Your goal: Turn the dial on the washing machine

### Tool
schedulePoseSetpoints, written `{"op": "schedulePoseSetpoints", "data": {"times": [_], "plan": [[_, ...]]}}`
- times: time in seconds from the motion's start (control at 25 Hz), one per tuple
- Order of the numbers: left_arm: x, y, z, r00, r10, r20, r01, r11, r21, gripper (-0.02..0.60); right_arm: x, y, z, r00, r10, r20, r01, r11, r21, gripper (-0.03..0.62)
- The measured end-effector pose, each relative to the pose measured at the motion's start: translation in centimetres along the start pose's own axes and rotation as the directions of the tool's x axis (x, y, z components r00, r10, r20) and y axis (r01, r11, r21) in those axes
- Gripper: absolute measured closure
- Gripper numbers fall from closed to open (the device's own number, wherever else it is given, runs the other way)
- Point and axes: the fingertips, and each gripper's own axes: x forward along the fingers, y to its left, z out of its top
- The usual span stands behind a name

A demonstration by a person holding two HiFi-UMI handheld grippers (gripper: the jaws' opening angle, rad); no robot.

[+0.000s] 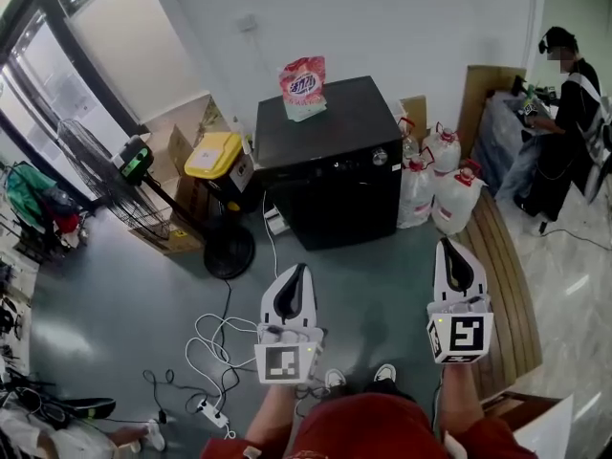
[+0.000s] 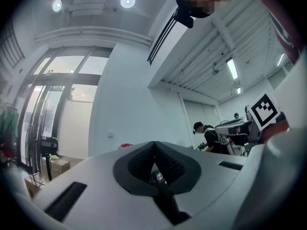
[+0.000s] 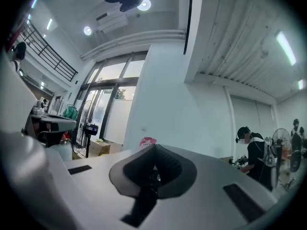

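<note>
**Layout, left to right.** A fan (image 1: pixel 105 185) stands at far left. A yellow-lidded bin (image 1: pixel 213 154) sits just beside the left wall of the washer (image 1: pixel 330 175). The washer is a black cabinet at far centre, set against the white wall. A bag (image 1: pixel 303 87) stands upright on its top, toward the far left corner. The dial (image 1: pixel 380 158) is a small silver knob high on the near face, close to that face's right edge. Jugs (image 1: pixel 445 185) cluster on the floor (image 1: pixel 124 295) just right of the washer. A person (image 1: pixel 569 94) works at far right, well apart from the task. Loose cables (image 1: pixel 215 347) lie on the floor near left.

**Left gripper** (image 1: pixel 297 277). It is empty, and its jaws meet at the tips with nothing between them. It is held near, pointing toward the washer and well apart from it.

**Right gripper** (image 1: pixel 451 254). Its jaws are also fully closed and empty. It is held near, about level, pointing the same way.

**Governing relation.** The dial lies farther away than both grippers and between their two lines. It is to the right of the left gripper and to the left of the right gripper. The right gripper appears slightly the nearer. The dial's axis appears to run near-to-far, facing the person, so a level head-on approach suits it. The jaws would need to part before closing round the dial. No contact has been made and the turn is not yet begun.
</note>
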Motion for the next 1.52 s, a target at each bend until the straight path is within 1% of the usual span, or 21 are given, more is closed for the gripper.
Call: {"op": "schedulePoseSetpoints", "data": {"times": [0.12,0.24,0.28,0.4,0.52,0.76,0.92,1.04,1.2,1.52], "plan": [[0.5,-1.3,-0.4,1.0,0.008,-0.015,-0.008,1.0,0.003,0.572,-0.1,-1.4,-0.7,1.0,0.015,-0.006,-0.015,1.0,0.007,0.585],[0.8,-2.6,-0.9,1.0,0.012,-0.025,-0.011,0.999,0.037,0.572,-0.5,-2.9,-1.4,1.0,0.014,-0.014,-0.014,1.0,0.007,0.585],[0.9,-3.1,-1.0,1.0,0.014,-0.026,-0.013,0.999,0.034,0.572,-0.7,-3.3,-1.7,1.0,0.015,-0.016,-0.015,1.0,0.006,0.585],[1.2,-4.7,-1.7,1.0,0.015,-0.024,-0.015,1.0,-0.004,0.572,-1.1,-4.3,-2.5,0.999,0.015,-0.032,-0.014,1.0,0.004,0.585],[1.7,-5.7,-2.3,0.999,0.014,-0.03,-0.014,1.0,-0.014,0.572,-1.2,-5.1,-2.8,0.999,0.014,-0.043,-0.014,1.0,-0.01,0.585],[3.0,-5.4,-3.2,0.999,0.018,-0.035,-0.019,1.0,-0.018,0.572,0.0,-5.9,-3.8,0.998,-0.001,-0.057,0.0,1.0,-0.02,0.585],[4.2,-4.1,-3.8,0.999,0.018,-0.03,-0.018,1.0,-0.018,0.572,1.8,-5.1,-4.1,0.998,0.003,-0.055,-0.005,1.0,-0.03,0.585],[6.0,-2.4,-4.0,1.0,0.024,-0.013,-0.025,0.999,-0.025,0.572,4.0,-4.8,-3.8,0.999,0.005,-0.049,-0.007,0.999,-0.05,0.585],[8.5,-0.1,-4.4,1.0,0.024,-0.011,-0.024,0.999,-0.031,0.572,7.3,-4.4,-3.6,0.999,-0.006,-0.052,0.003,0.999,-0.054,0.585],[13.4,6.6,-6.1,0.999,0.044,-0.013,-0.045,0.998,-0.038,0.572,15.5,-1.2,-4.0,0.997,0.007,-0.071,-0.012,0.997,-0.072,0.585]]}}
